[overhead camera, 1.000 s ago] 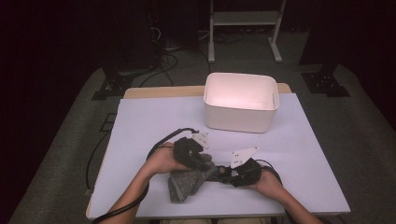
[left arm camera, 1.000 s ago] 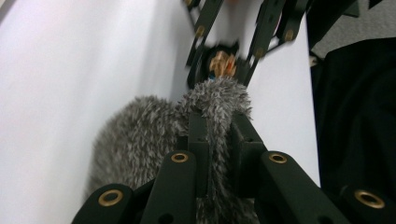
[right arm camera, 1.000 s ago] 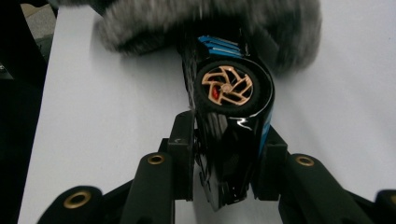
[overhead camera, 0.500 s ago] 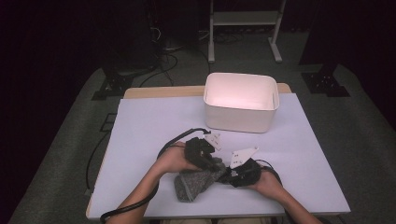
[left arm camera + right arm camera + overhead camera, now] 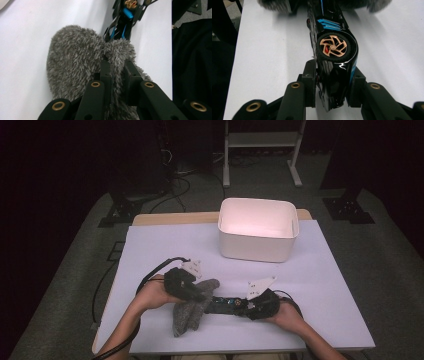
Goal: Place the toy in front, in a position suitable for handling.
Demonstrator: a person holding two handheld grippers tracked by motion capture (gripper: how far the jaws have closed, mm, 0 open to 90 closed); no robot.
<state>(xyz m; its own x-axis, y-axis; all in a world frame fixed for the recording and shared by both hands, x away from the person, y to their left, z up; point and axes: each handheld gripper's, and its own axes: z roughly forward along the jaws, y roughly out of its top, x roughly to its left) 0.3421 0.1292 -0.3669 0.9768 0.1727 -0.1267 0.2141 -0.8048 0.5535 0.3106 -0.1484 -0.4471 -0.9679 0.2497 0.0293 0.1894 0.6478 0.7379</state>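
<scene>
Toy car sits pinched on its side in our right gripper; our left gripper pinches the grey fuzzy cloth, seemingly wiping it. Next we rub along the body.

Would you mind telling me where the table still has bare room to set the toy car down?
Bare table lies left of the white bin, another strip between the bin and the hands, and more right of the right tool. It is crowded at the near middle, where the fuzzy grey cloth, toy car and left tool meet.
</scene>
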